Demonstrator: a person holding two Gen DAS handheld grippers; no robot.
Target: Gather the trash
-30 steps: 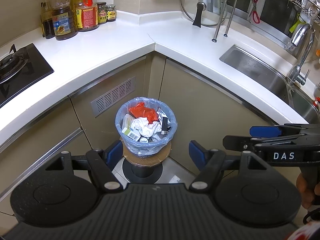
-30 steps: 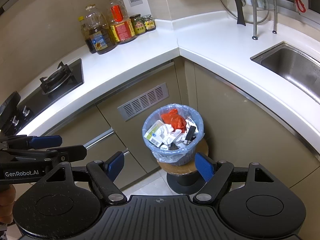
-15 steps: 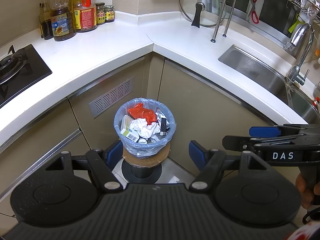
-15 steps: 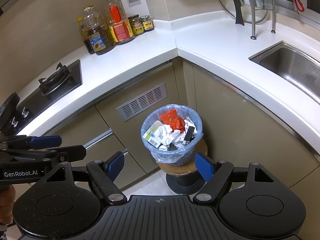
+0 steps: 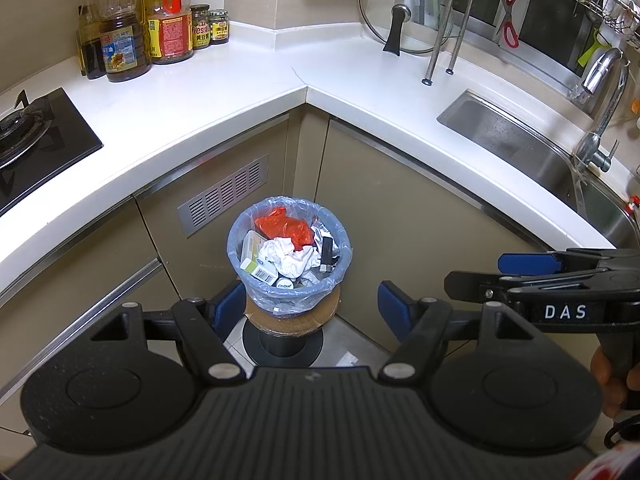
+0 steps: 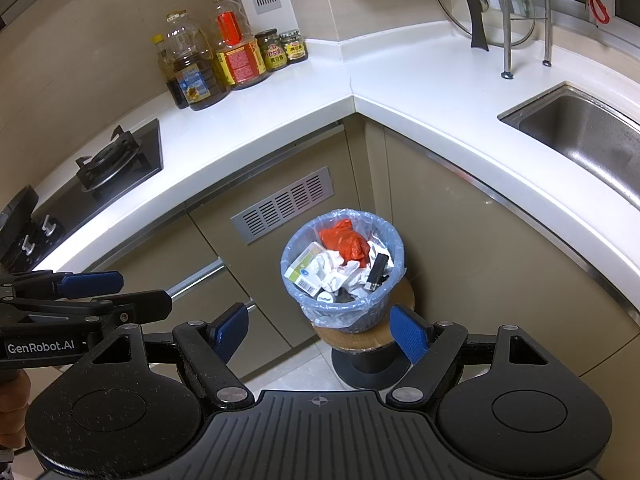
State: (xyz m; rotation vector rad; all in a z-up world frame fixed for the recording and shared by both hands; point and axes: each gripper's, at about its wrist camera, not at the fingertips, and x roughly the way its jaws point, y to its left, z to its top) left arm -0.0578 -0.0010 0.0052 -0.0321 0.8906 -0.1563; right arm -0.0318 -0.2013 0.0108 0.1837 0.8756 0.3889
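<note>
Fingers (image 5: 392,310) unchanged, apart; bin (image 5: 290,256) view steady.

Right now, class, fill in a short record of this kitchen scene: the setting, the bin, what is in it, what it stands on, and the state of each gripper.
Setting: corner of a white countertop, cabinets below
Bin: small bin lined with a pale blue bag
Contents: orange plastic, crumpled white paper, small boxes, a dark stick-like item
Support: round wooden stool on a black base
Left gripper: open, empty, apart from the bin
Right gripper: open, empty, apart from the bin
</note>
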